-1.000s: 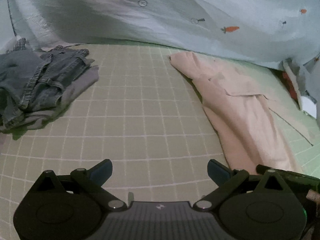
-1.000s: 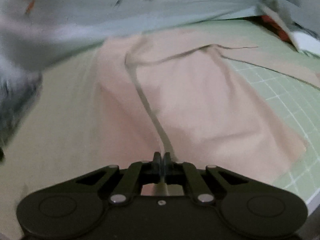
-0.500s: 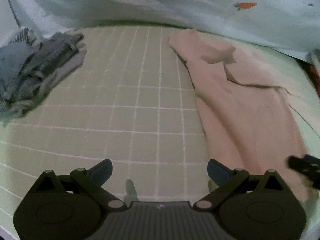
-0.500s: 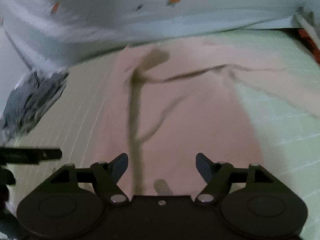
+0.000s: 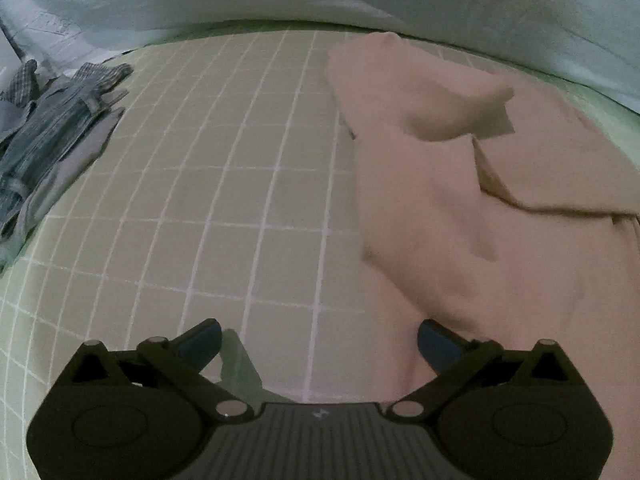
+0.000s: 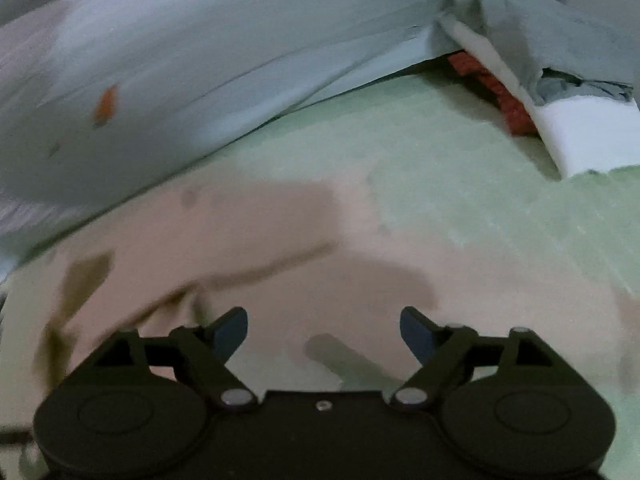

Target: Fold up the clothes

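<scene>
The left gripper (image 5: 320, 336) hangs low over a pale green bed sheet with a white grid pattern (image 5: 224, 184), its two blue-tipped fingers (image 5: 200, 340) spread wide with nothing between them. Its right fingertip lies just beside, or perhaps over, the near edge of a peach-pink cloth garment (image 5: 480, 220), which sprawls rumpled across the right half of the sheet in the left wrist view, one flap folded over near its far end. At the sheet's far edge a light blue-grey quilt printed with small orange carrots (image 5: 500, 12) is heaped up in a long ridge, touching the far end of the garment. Along the left edge of the sheet lies a stack of folded blue denim and grey clothes (image 5: 52, 140), well apart from the pink garment. The right gripper (image 6: 324, 326) is likewise wide open and grips nothing; it hovers over the same pink garment (image 6: 248, 248), which fills the near part of its blurred view. Beyond it the sheet (image 6: 460, 168) runs to the quilt (image 6: 200, 60), and near the far right edge a white folded item (image 6: 584, 136) sits against something red (image 6: 500, 96), partly tucked under the quilt.
</scene>
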